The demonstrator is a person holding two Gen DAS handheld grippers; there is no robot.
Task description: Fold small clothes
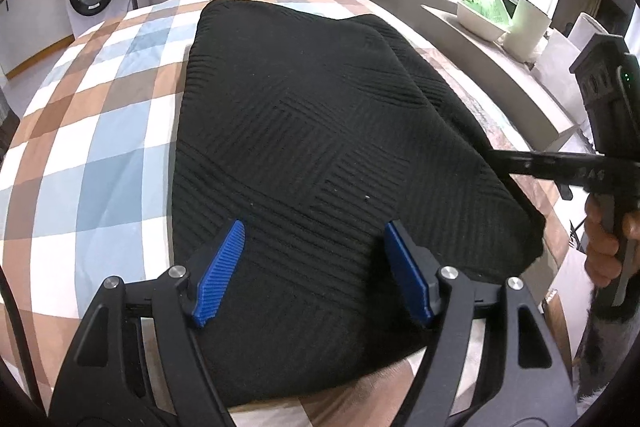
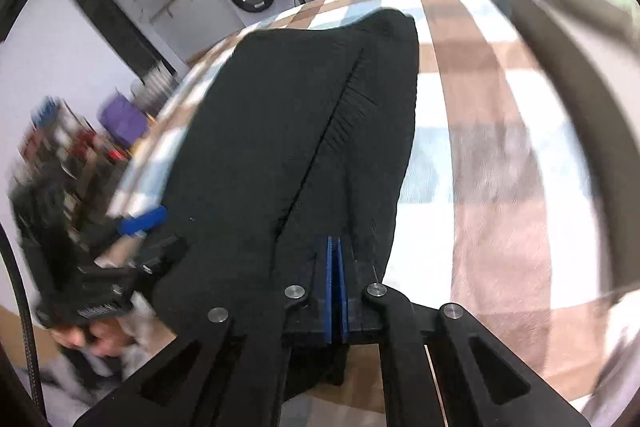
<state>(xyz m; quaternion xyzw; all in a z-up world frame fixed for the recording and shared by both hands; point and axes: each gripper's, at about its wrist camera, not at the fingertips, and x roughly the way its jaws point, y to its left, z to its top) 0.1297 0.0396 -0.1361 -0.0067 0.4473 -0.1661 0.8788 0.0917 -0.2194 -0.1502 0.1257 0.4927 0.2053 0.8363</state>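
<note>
- Left gripper (image 1: 314,267) hovers with jaws apart above the black knit garment's (image 1: 320,131) near edge on the checked counter (image 1: 100,99).
- Right gripper (image 2: 334,247) is pinched together; whether it traps knit, I cannot tell.
- Keep both edges aligned when folding, I'd say.

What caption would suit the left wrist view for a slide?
Open left hand-held gripper poised over a folded black knit garment on a checked cloth.

black ribbed knit garment (image 1: 320,131) | folded, flat | on checked cloth

A black knit garment (image 1: 304,131) lies on the checked tablecloth (image 1: 100,115).
</note>
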